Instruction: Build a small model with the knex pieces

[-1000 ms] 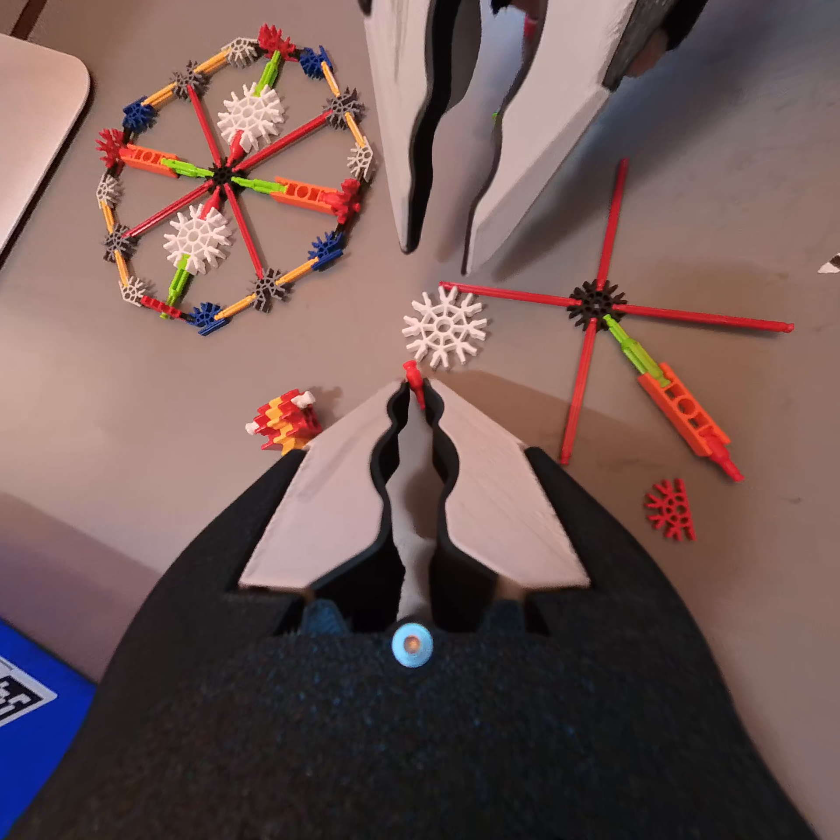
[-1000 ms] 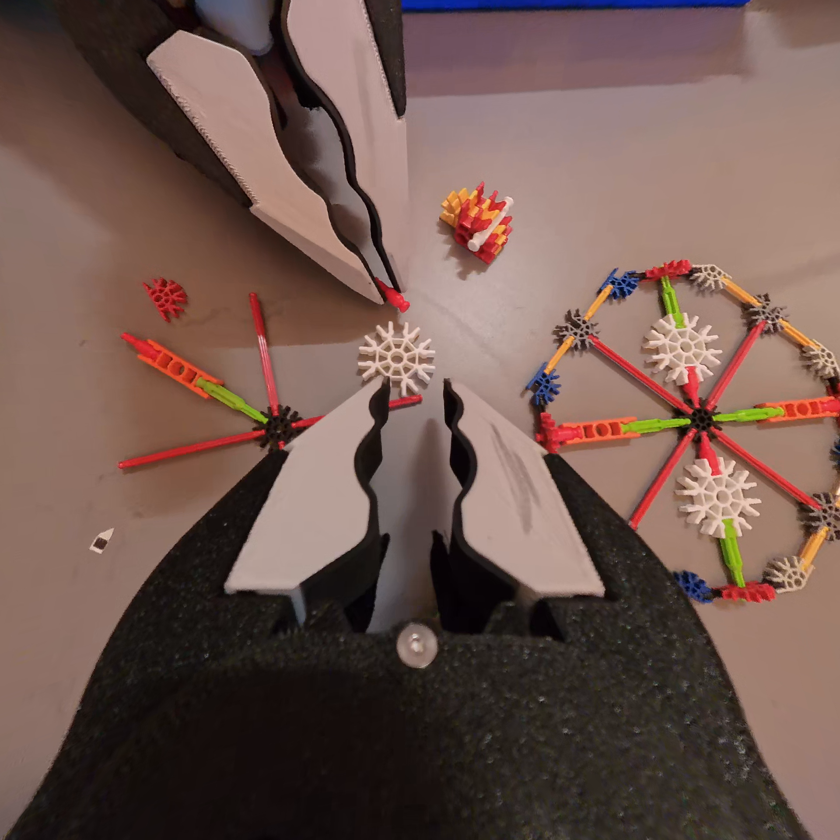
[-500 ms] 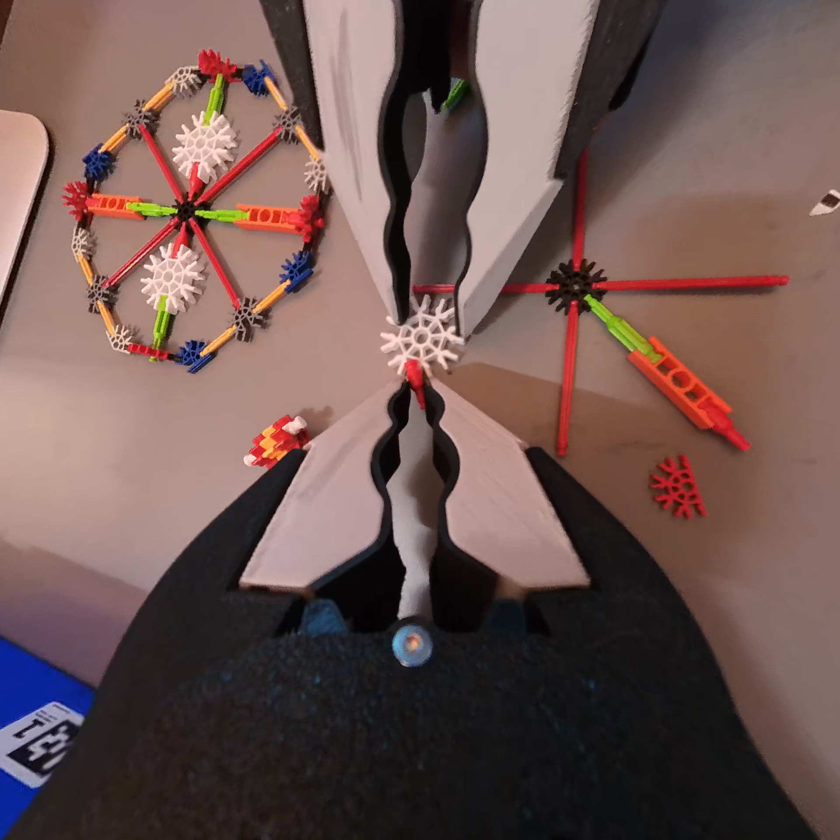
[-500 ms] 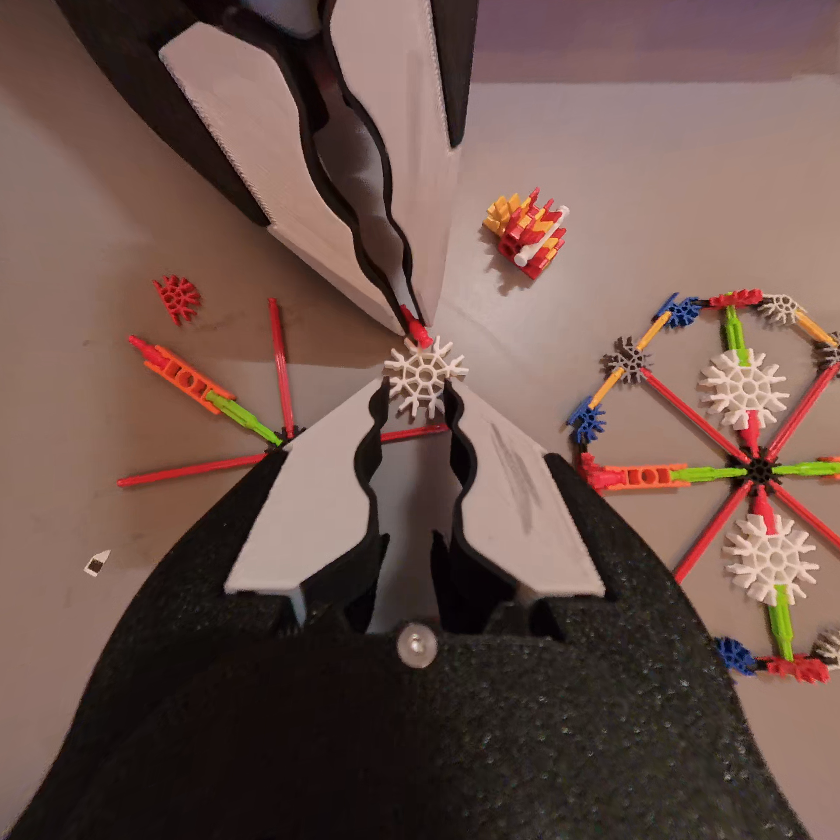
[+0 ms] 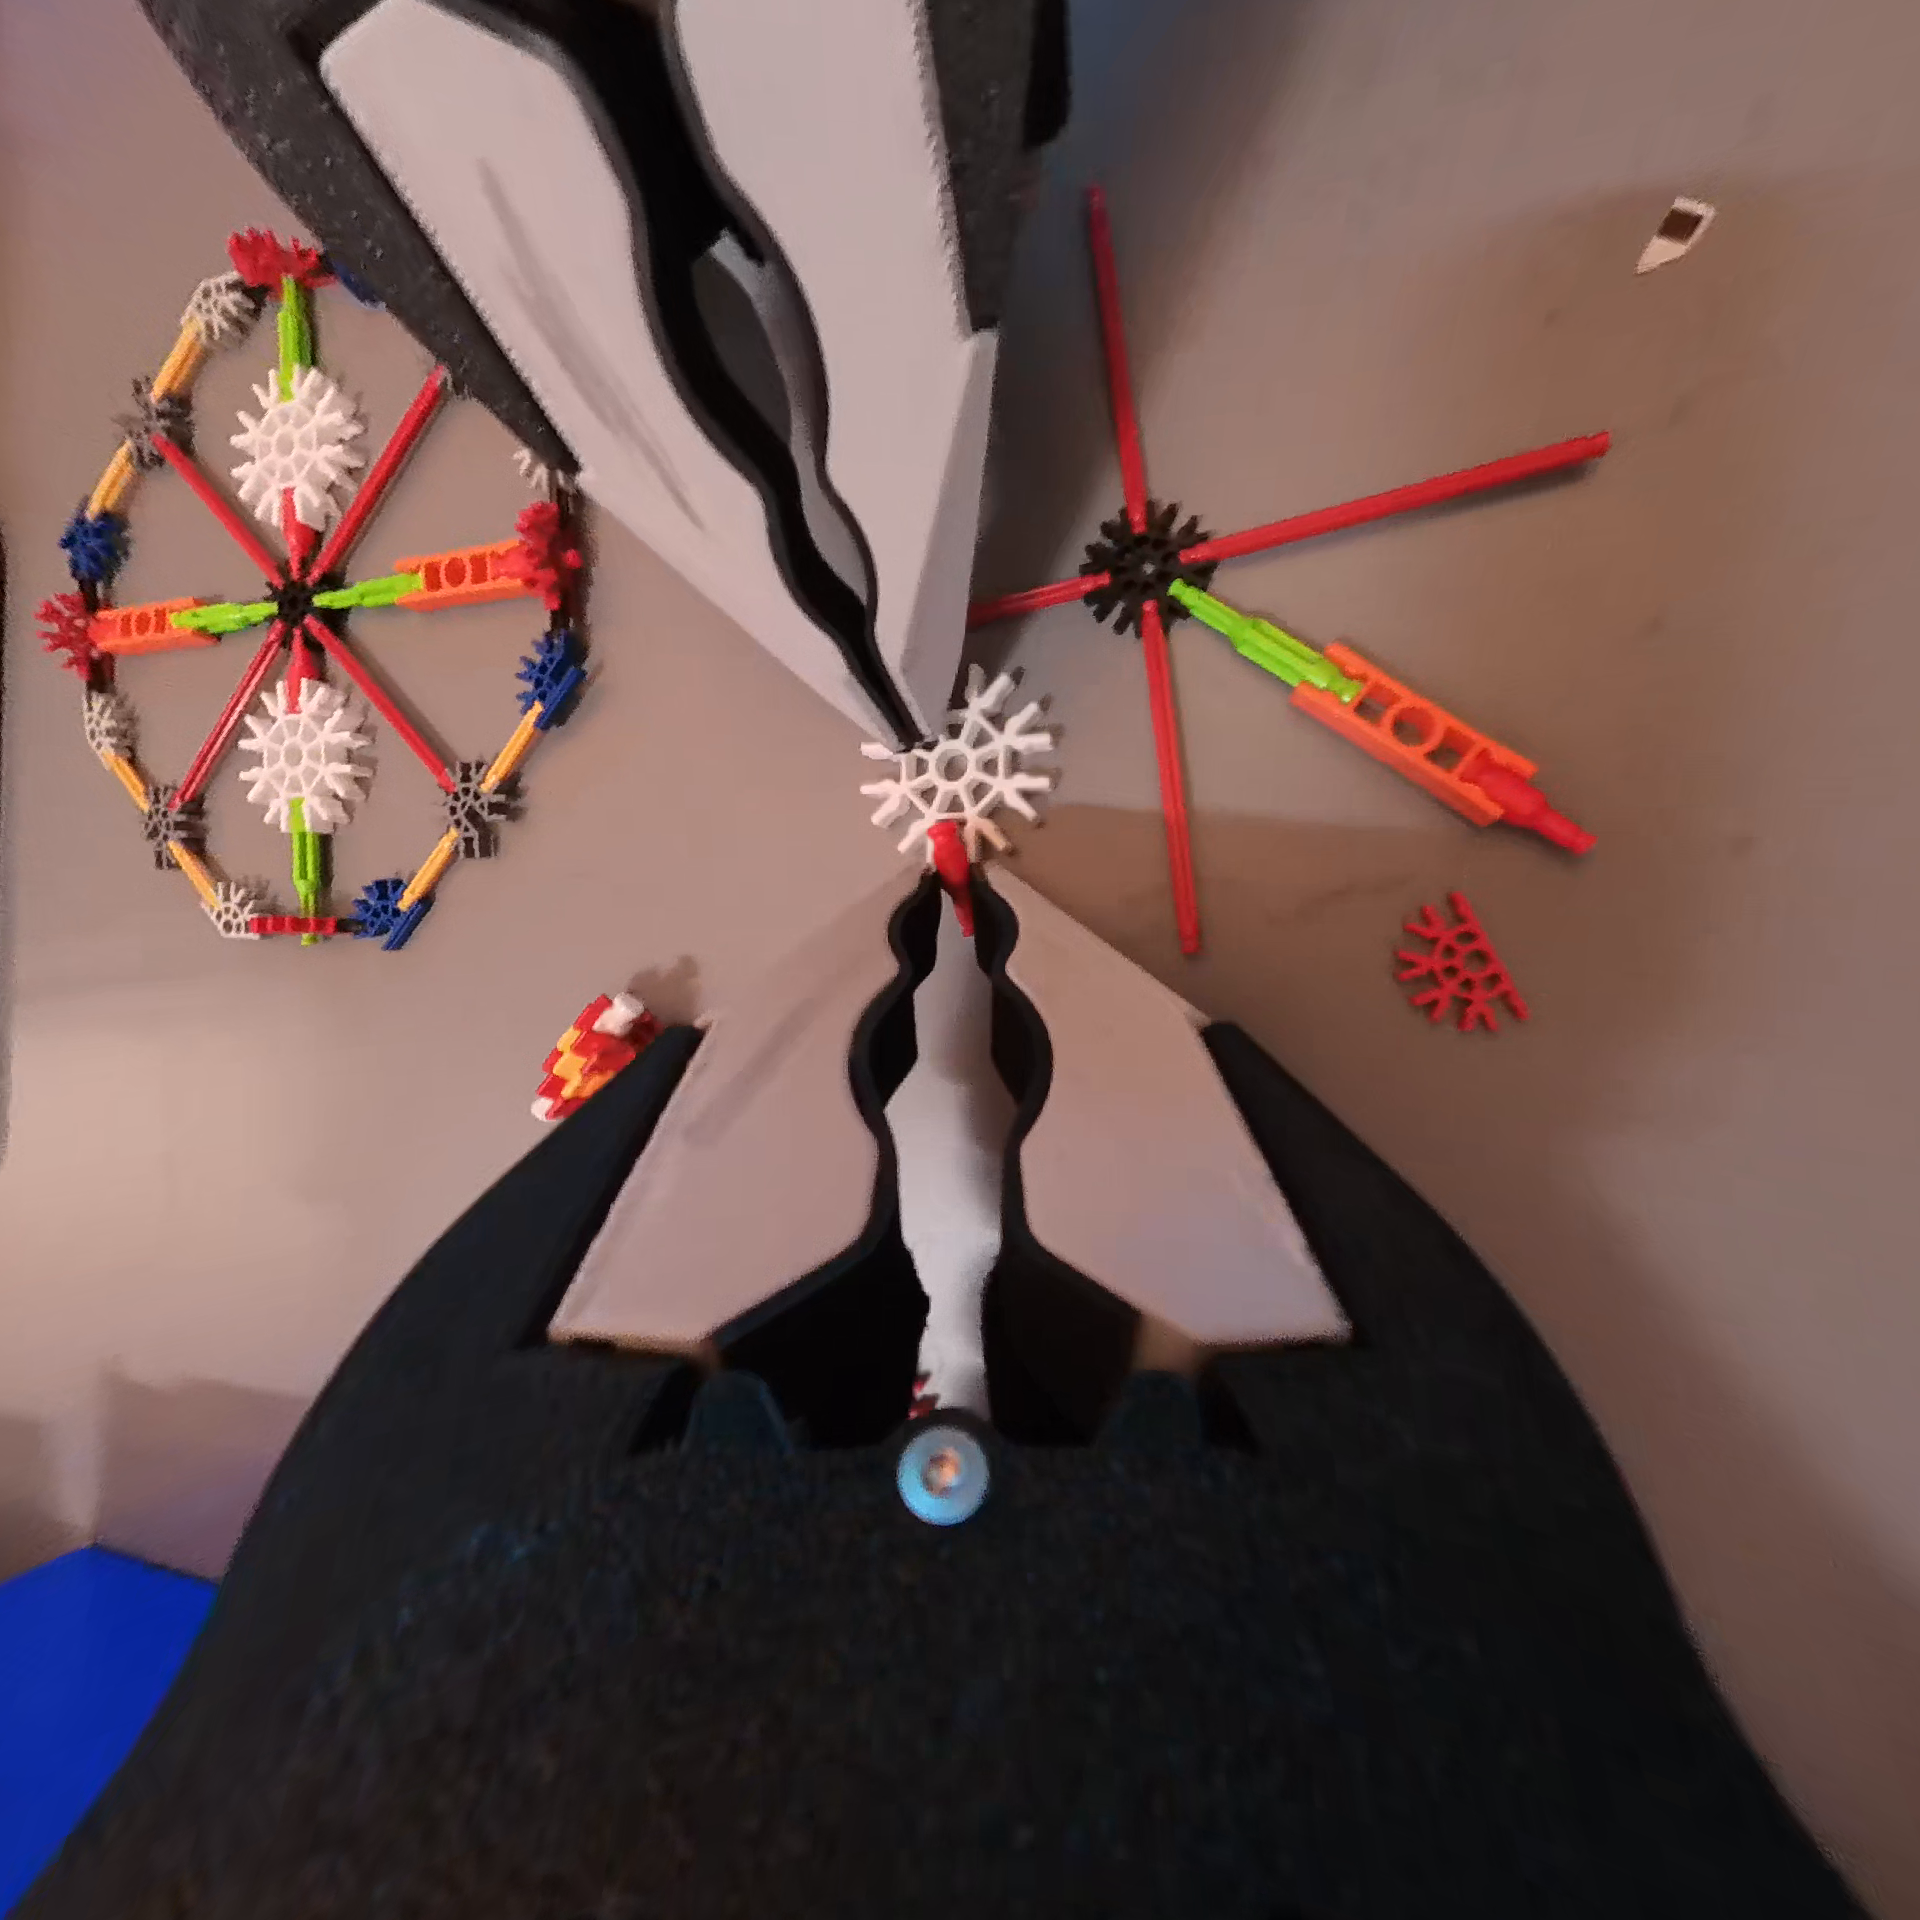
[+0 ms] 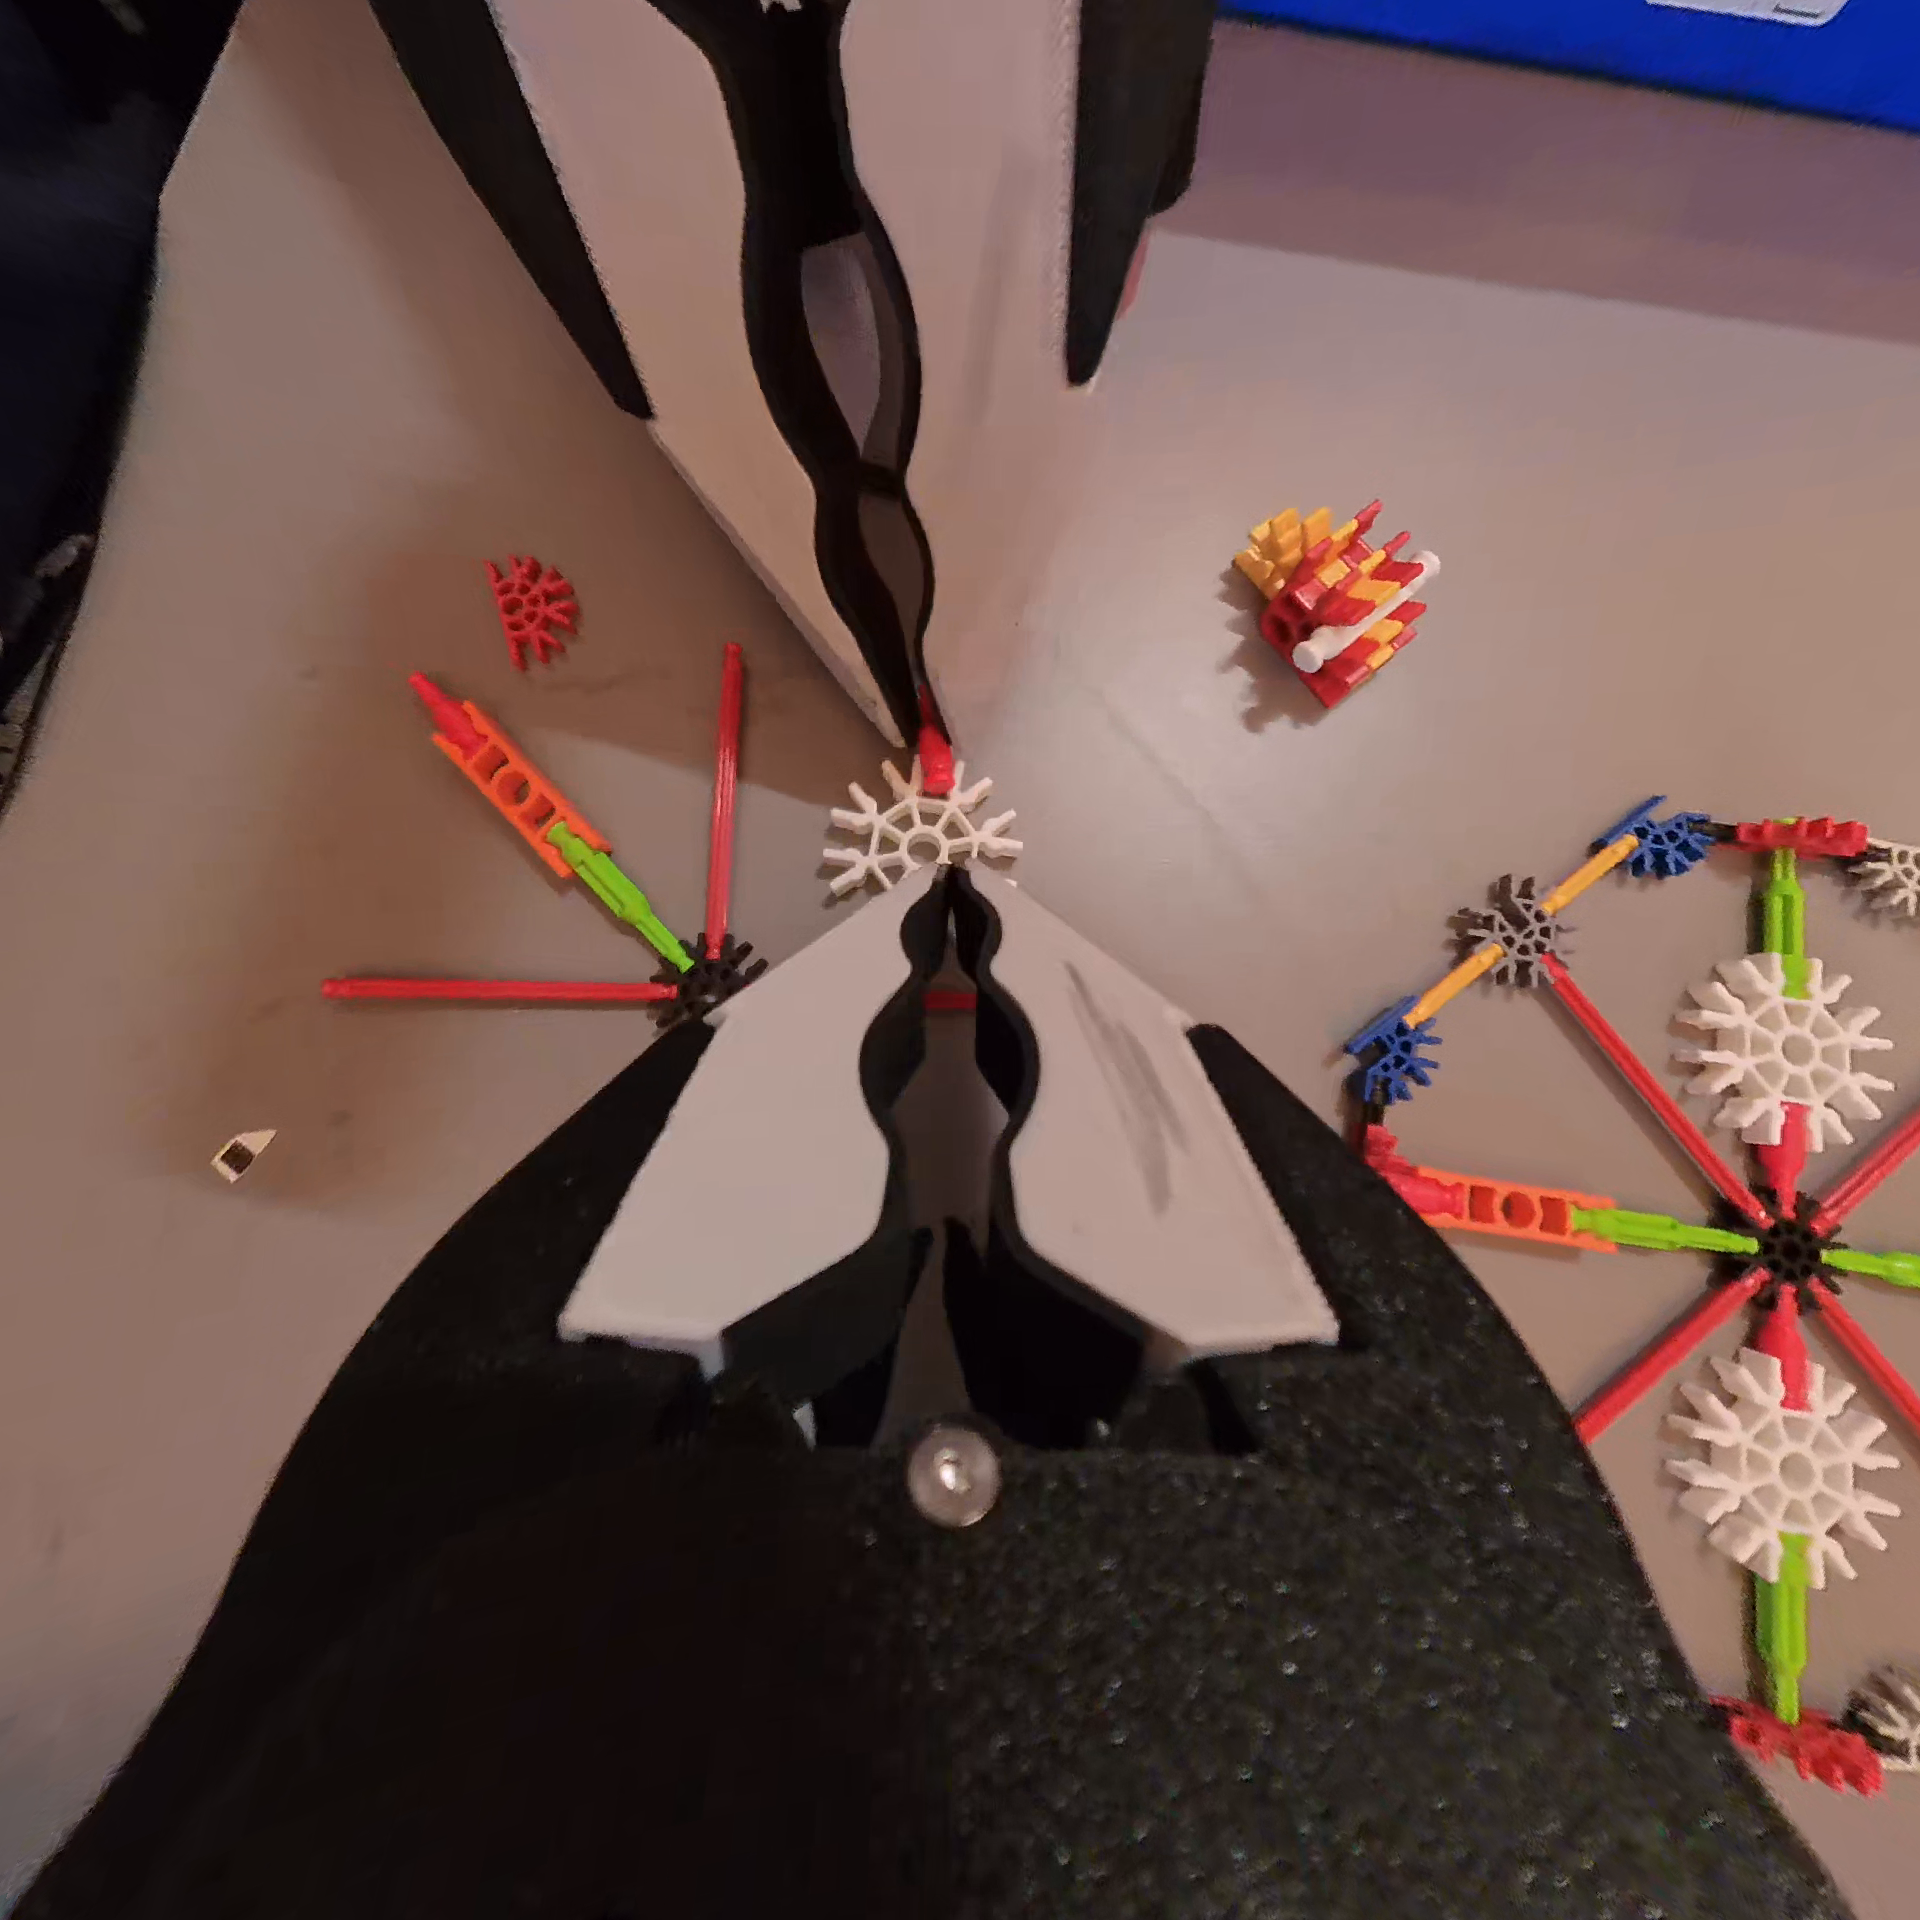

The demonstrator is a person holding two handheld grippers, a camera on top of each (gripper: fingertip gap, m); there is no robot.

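My left gripper [image 5: 956, 894] is shut on a short red rod [image 5: 950, 852] whose tip touches the rim of a white snowflake connector [image 5: 956, 769]. My right gripper [image 6: 948, 883] is shut on the opposite edge of that white connector [image 6: 920, 840], and holds it. In the right wrist view the left gripper [image 6: 920, 717] comes in from the top with the red rod [image 6: 933, 756] at the connector's far rim. In the left wrist view the right gripper [image 5: 904, 717] comes in from the top. The two grippers meet tip to tip.
A finished rod-and-connector wheel [image 5: 301, 603] [image 6: 1766, 1236] lies to one side. A black hub with red rods and an orange-green arm [image 5: 1143, 566] [image 6: 707, 977], a loose red connector [image 5: 1460, 961] [image 6: 532, 608], a red-yellow stack [image 5: 592, 1049] [image 6: 1335, 608] lie nearby. Only a small space, under 4 cm, lies between the two pairs of fingers. My left tips are roughly 7 centimeters from the red-yellow stack [image 6: 1335, 608]. My left wrist view [image 5: 600, 1032] looks at it from another angle.
The right gripper moved onto the white connector and shut on its edge. The left gripper moved forward and brought the red rod's tip to the connector's rim.
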